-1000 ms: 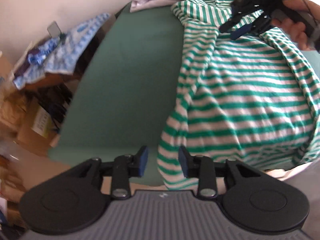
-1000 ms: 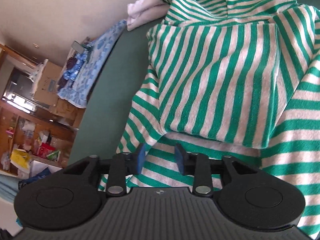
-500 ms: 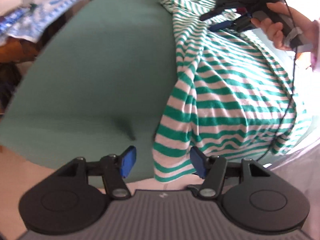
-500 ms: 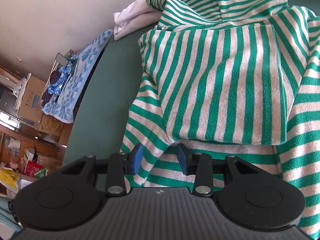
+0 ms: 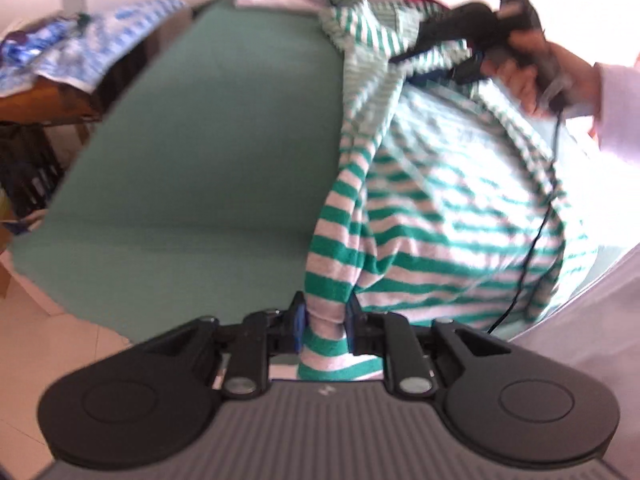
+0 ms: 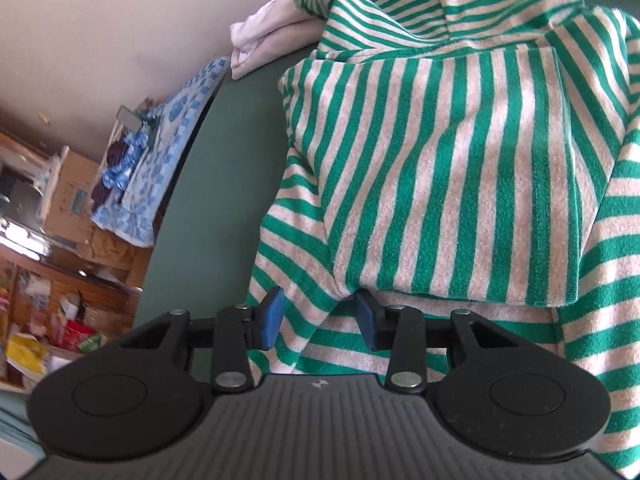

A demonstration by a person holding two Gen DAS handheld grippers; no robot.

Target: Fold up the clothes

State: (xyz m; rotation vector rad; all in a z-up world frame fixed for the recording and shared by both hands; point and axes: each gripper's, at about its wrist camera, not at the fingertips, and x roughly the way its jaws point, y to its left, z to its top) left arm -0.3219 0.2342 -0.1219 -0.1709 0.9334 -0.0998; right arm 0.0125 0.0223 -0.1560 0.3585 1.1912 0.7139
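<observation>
Between the left hand-held gripper (image 5: 323,322) pads, closing, the striped top's (image 5: 440,208) hem is pinched; right hand-held gripper (image 6: 318,316) half-open, fabric between.

The green table top (image 5: 208,152) lies bare and open to the left of the striped garment (image 5: 452,216), from its near edge to its far edge. The garment covers the table's right half in rumpled folds. At the far edge, just beside the garment's far end, a pile of pale folded cloth (image 6: 268,36) blocks the way. Left of the table, apart from it, stands a surface draped in blue patterned cloth (image 6: 168,152), with cardboard boxes (image 6: 68,196) beyond.
</observation>
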